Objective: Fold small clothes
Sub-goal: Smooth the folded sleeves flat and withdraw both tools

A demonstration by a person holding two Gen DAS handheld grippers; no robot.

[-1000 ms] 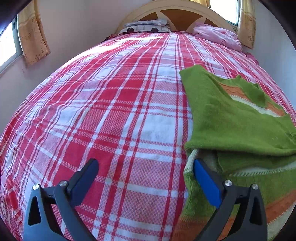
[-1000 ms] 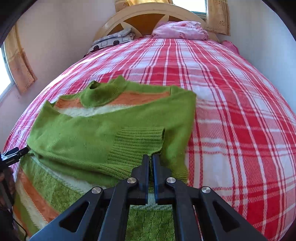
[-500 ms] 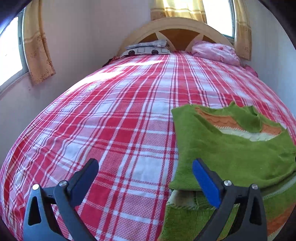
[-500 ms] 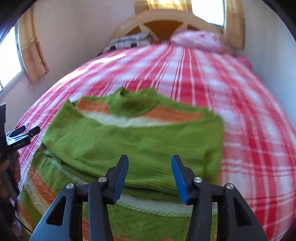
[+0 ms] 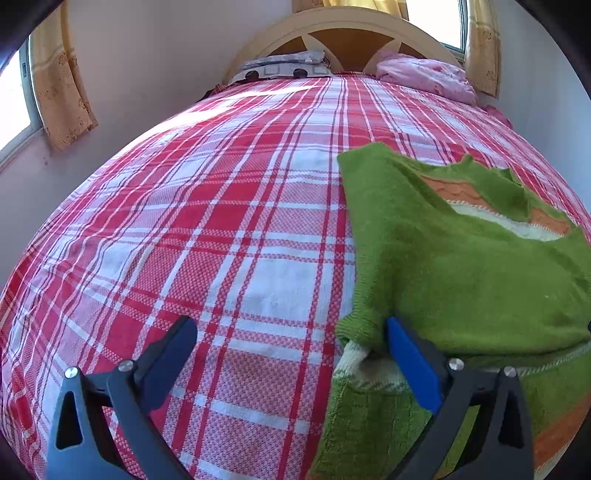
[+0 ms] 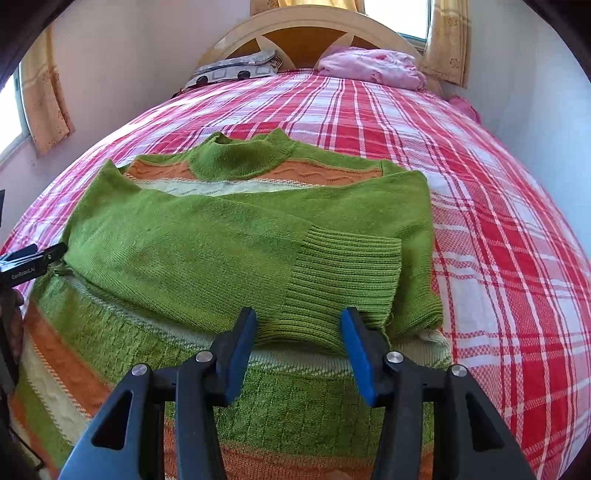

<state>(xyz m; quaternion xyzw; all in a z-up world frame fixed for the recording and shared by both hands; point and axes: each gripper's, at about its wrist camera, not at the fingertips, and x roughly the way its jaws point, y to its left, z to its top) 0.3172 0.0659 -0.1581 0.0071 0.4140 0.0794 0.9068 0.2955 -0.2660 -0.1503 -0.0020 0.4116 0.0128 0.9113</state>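
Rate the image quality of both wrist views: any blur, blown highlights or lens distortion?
Left wrist view: sharp; strong fisheye bulge of the plaid bedspread; window at the left edge blown out; dark vignette in the corners. Right wrist view: also sharp, knit ribs of the green sweater legible; same barrel bulge; window above the headboard overexposed; daylight soft, no hard shadows.

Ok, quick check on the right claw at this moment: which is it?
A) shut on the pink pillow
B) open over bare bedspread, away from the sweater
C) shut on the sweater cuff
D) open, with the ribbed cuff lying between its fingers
D: in the right wrist view the right claw stands open, its blue pads apart, and the ribbed cuff of the green sweater lies flat between them, ungripped.
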